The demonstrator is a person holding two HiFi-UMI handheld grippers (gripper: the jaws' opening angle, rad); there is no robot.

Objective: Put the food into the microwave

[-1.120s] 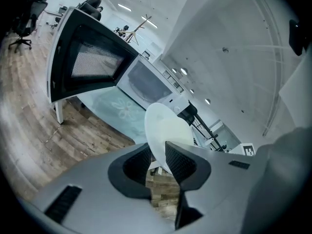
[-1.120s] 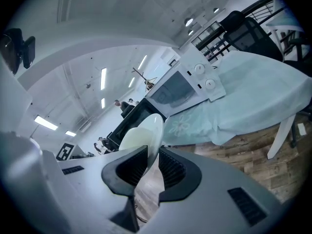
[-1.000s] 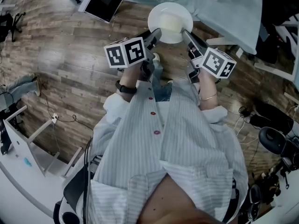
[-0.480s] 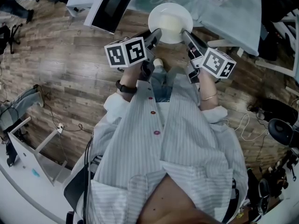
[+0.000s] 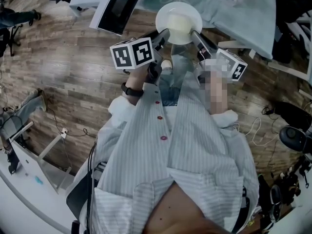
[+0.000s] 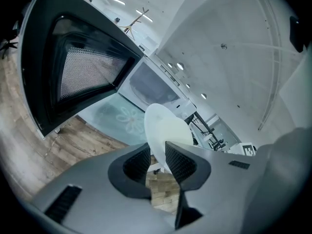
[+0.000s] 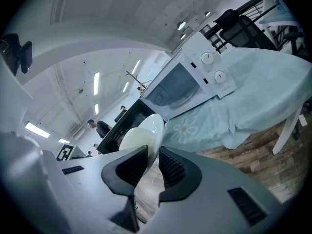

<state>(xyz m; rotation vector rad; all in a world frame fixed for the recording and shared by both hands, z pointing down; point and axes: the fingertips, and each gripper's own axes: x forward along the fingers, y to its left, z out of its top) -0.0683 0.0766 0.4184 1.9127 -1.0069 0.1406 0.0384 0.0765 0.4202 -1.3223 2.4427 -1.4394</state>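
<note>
A white plate (image 5: 178,22) with pale food on it hangs in the air in front of the table, gripped from both sides. My left gripper (image 5: 164,35) is shut on the plate's left rim, my right gripper (image 5: 194,34) on its right rim. In the left gripper view the plate (image 6: 163,129) stands edge-on between the pads of the left gripper (image 6: 157,154). The right gripper view shows the plate's rim (image 7: 146,130) pinched the same way by the right gripper (image 7: 152,156). The white microwave (image 7: 187,84) stands on the table with its dark door (image 5: 117,4) swung open.
A table under a pale green flowered cloth (image 5: 234,9) bears the microwave. The open door (image 6: 73,72) juts out at the left of the plate. Wooden floor (image 5: 68,67) lies below, with cables and chairs at the right. People (image 7: 99,128) stand far off.
The plate and both grippers have moved a little towards the table. The microwave door shows further into the head view at the top.
</note>
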